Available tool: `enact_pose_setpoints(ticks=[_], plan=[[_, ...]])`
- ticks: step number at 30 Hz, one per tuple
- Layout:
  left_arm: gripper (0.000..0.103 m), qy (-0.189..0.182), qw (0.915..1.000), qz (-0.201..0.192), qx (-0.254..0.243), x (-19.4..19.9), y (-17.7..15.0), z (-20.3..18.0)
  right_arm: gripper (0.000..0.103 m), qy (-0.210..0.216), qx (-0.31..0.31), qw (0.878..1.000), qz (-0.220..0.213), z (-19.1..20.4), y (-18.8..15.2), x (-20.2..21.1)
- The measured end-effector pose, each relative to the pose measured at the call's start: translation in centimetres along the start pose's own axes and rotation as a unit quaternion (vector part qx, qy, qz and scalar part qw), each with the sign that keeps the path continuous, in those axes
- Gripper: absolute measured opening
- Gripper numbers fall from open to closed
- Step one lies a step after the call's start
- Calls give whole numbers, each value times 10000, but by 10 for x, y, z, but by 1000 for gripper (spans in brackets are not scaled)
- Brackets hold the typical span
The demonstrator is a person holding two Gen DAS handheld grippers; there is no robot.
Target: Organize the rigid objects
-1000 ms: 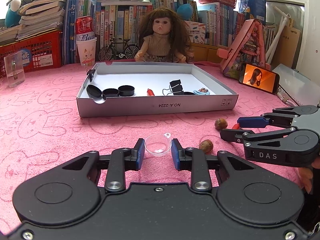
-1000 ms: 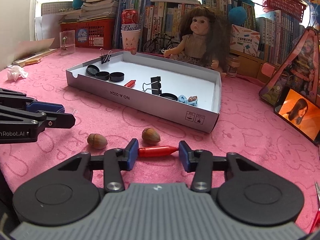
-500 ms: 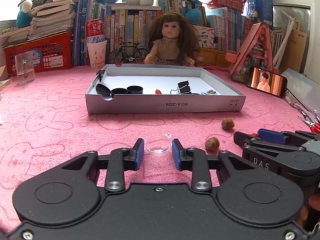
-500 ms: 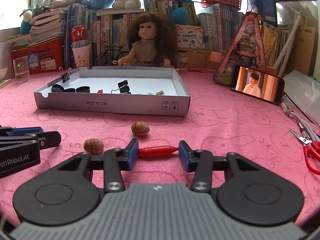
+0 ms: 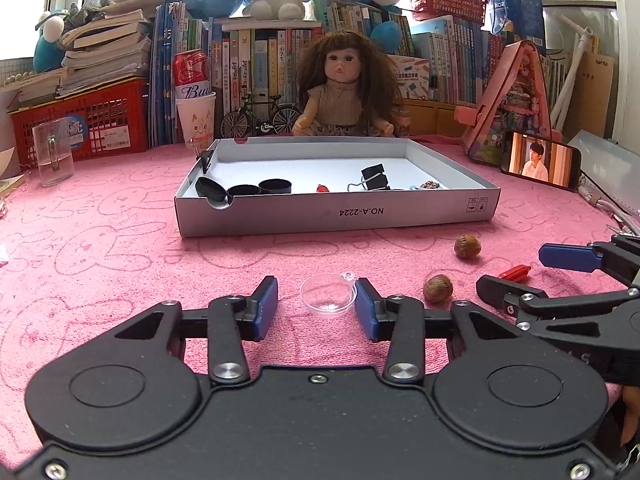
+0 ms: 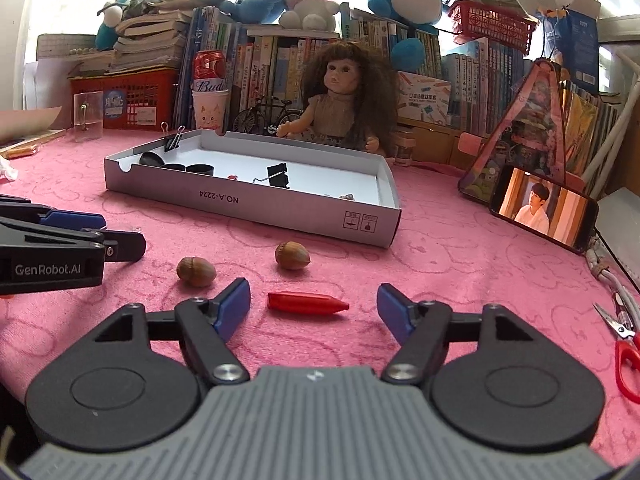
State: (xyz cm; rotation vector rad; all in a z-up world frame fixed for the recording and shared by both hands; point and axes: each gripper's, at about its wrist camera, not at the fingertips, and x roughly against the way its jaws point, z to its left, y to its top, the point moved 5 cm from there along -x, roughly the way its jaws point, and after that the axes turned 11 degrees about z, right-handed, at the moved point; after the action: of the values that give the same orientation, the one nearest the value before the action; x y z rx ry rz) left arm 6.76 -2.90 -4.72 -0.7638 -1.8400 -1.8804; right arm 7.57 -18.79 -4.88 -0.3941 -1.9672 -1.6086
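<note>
- Currently, the left gripper [image 5: 316, 300] was opening; the clear cup [image 5: 328, 294] sat on the pink cloth [image 5: 120, 248] between its pads, close against the right pad with a gap to the left one, so it was not pinched.
- The right gripper [image 6: 314, 304] was also opening, its jaws spread wide; the red crayon [image 6: 306, 303] lay flat on the cloth between them, clear of both pads.
- The crayon's long axis ran crosswise, from pad to pad, with its pointed end toward the right pad. Judgement: closing on it as it lay would catch it end to end, a poor hold likely to slip.
- Two nuts lay loose just beyond the right gripper: one [image 6: 196, 271] to the left, one [image 6: 292, 255] nearer the box.
- The white box [image 6: 256, 208] stood further ahead of both tools, already holding black lids and a binder clip [image 6: 278, 174].
- Judgement: the right hand was nearer the crayon and nuts, the left nearer the cup; none of these was yet in the box.
</note>
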Motion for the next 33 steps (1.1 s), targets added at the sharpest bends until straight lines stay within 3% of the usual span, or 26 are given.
enact_pose_setpoints(ticks=[3, 5, 9, 17, 33], plan=[[37, 16, 10000, -45, -75, 0, -1, -1, 80, 170, -322, 9993, 32, -5, -3, -1], [27, 25, 9999, -65, -84, 0, -2, -2, 71, 207, -342, 9992, -28, -3, -5, 0], [27, -1, 10000, -42, -27, 1, -1, -1, 49, 263, -278, 9992, -102, 6, -6, 4], [27, -4, 10000, -74, 48, 6, 3, 1, 49, 324, -521, 9980, -119, 4, -2, 5], [27, 75, 9996, -96, 260, 4, 29, 9, 49, 50, -683, 9973, -247, 2, 25, 5]])
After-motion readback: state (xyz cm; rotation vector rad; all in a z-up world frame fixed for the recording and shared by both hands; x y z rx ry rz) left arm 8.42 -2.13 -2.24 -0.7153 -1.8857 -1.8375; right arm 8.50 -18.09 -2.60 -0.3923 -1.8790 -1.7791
